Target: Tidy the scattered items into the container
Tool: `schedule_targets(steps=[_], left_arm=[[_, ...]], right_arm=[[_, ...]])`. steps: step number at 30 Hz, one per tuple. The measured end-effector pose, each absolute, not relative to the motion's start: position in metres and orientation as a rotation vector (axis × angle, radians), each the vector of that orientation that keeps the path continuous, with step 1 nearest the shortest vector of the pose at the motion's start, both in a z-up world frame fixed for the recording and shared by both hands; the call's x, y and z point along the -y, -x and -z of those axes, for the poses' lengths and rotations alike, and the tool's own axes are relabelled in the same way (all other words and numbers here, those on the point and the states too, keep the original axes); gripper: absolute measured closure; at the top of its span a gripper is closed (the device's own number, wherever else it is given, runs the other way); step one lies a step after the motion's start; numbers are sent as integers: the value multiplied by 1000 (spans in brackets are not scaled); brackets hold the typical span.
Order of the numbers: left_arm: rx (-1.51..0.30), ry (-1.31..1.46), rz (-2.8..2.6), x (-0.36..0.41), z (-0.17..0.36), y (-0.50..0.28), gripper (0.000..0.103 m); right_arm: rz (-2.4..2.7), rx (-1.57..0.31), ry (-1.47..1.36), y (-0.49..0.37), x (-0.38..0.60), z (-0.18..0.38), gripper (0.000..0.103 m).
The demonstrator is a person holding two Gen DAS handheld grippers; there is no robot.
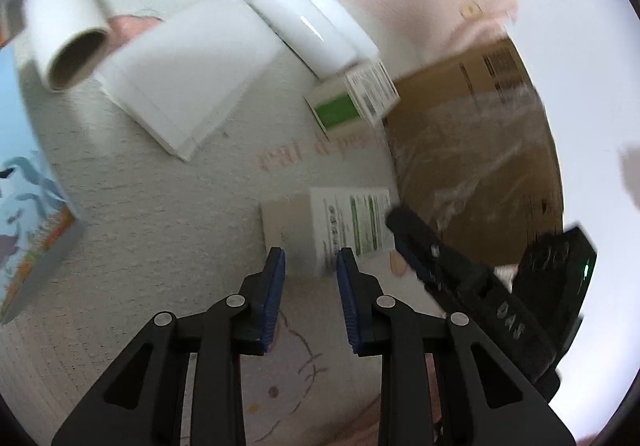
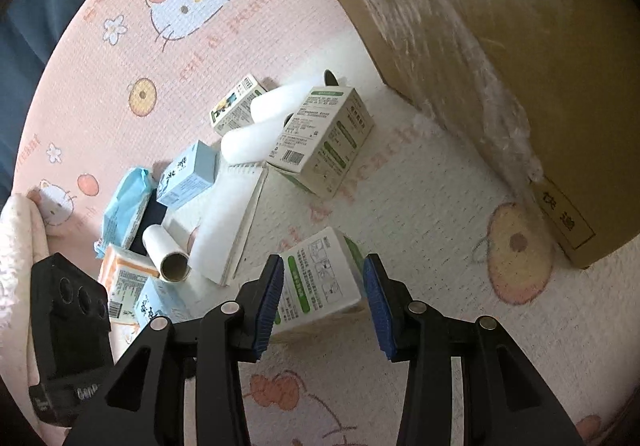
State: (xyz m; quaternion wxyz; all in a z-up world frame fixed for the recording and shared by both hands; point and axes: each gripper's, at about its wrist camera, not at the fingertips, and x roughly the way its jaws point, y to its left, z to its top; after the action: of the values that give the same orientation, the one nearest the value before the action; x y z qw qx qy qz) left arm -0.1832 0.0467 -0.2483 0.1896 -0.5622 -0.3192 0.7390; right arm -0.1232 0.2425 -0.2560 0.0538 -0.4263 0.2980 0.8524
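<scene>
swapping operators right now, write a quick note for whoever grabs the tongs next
Right tongs: open, straddling the green-and-white box lying on the mat, not yet closed on it.
Left tongs: open, holding nothing, hovering just short of that same box.
Container: the cardboard box to the right; its inside is not visible.
Left on the mat: a second green-and-white box, white rolls, a notebook, a cardboard-core roll, blue boxes and tissue packs.
Done: cannot tell. Next, probably: close the right tongs and carry the box over.

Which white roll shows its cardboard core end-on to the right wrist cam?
The lone roll lying by the notebook, brown core facing the camera. The other two sit farther back, beside the upright green-and-white box.
</scene>
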Motion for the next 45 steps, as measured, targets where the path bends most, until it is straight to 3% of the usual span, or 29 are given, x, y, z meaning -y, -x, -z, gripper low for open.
schedule_targets(steps=[1, 3, 9, 14, 19, 25, 33, 45], left_arm=[[903, 1578, -2100, -42, 248, 180, 69], [921, 1556, -2119, -39, 246, 184, 55], [943, 1569, -2067, -52, 250, 200, 55], [835, 1616, -2096, -63, 252, 201, 60], [914, 1617, -2081, -59, 256, 201, 60], [823, 1575, -2122, -67, 241, 199, 64], [754, 1408, -2163, -70, 177, 192, 64], [684, 1154, -2102, -147, 35, 219, 64]], right_arm=[[-2586, -891, 1296, 123, -243, 256, 63], [-2576, -888, 1309, 124, -243, 259, 62], [-2586, -941, 1338, 128, -245, 266, 62], [-2609, -917, 1344, 132, -242, 271, 61], [-2631, -895, 1338, 135, -239, 273, 59], [-2636, -852, 1326, 132, -235, 265, 59], [-2712, -797, 1163, 119, -235, 206, 59], [-2777, -632, 845, 96, -288, 47, 60]])
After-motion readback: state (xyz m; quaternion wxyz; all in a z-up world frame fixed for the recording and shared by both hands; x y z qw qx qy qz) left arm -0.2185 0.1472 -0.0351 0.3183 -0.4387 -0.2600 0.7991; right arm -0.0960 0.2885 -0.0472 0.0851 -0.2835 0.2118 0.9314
